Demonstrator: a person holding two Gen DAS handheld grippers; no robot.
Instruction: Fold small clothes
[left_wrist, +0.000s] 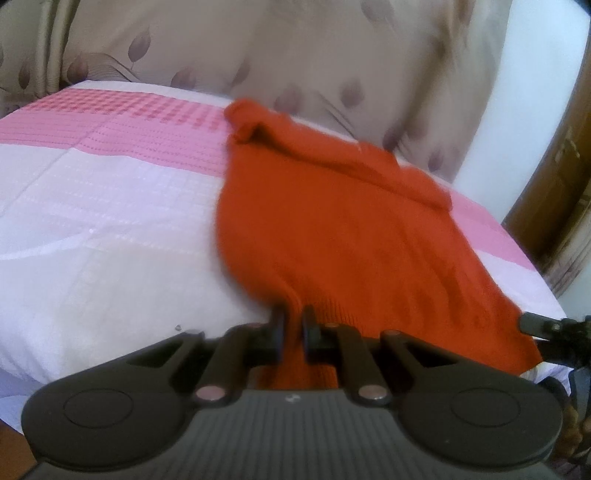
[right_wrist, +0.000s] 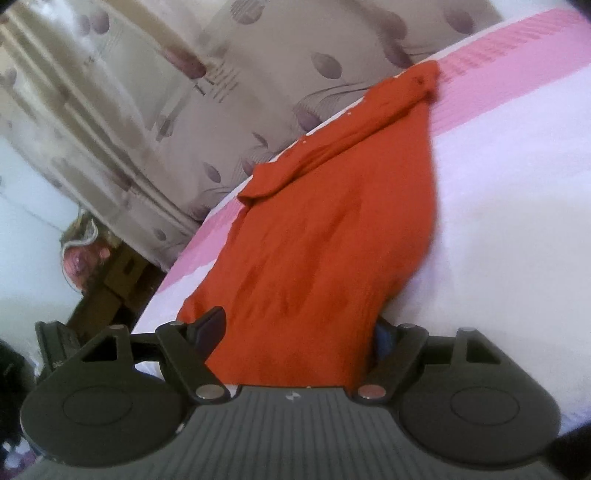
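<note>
The left claw (left_wrist: 293, 325) is clenched on the near hem of an orange knitted garment (left_wrist: 332, 229), which lies spread over a pink-and-white bed cover (left_wrist: 110, 206). The right claw (right_wrist: 295, 332) stands released, its fingers wide at either side of the same hem, pads not pressing. A patterned curtain (left_wrist: 295, 55) hangs behind the bed.
</note>
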